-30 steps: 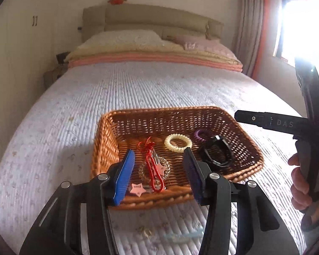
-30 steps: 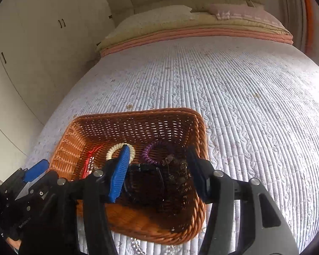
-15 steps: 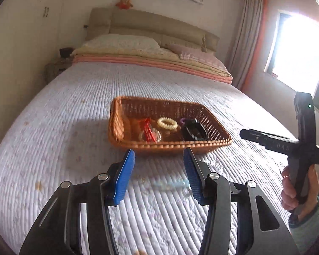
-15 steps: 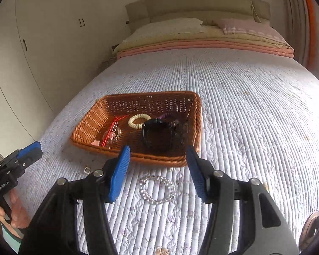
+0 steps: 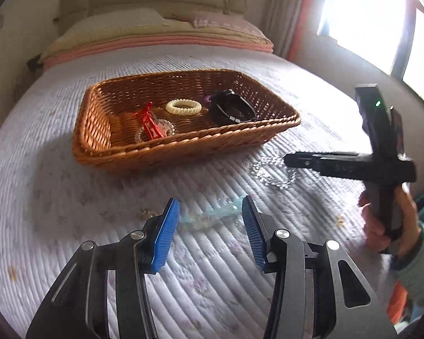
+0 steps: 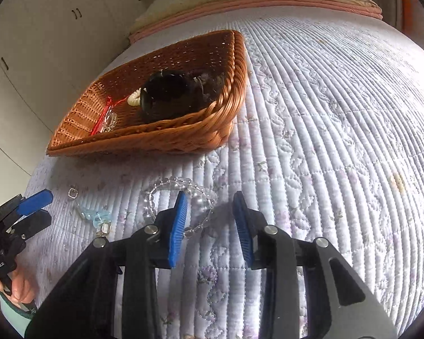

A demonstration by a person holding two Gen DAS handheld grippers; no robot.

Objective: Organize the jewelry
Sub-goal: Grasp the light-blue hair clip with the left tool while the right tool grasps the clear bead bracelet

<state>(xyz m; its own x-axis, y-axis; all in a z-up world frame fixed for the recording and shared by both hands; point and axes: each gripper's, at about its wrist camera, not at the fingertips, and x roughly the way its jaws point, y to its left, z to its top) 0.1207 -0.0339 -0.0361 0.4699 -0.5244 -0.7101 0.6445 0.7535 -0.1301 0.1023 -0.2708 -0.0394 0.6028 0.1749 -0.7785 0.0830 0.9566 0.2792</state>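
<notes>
Half of your clear bead bracelet (image 6: 181,197) hides behind the closing right gripper (image 6: 210,206), touching nothing; your left gripper (image 5: 210,216) stays apart.

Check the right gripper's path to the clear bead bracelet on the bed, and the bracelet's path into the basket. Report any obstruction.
Nothing visible blocks either. The right gripper is at the clear bead bracelet, one side of the loop between its closing jaws. Between the bracelet and the wicker basket lies only bare quilt; the near rim must be cleared. The pale blue clip lies off to the side.
</notes>
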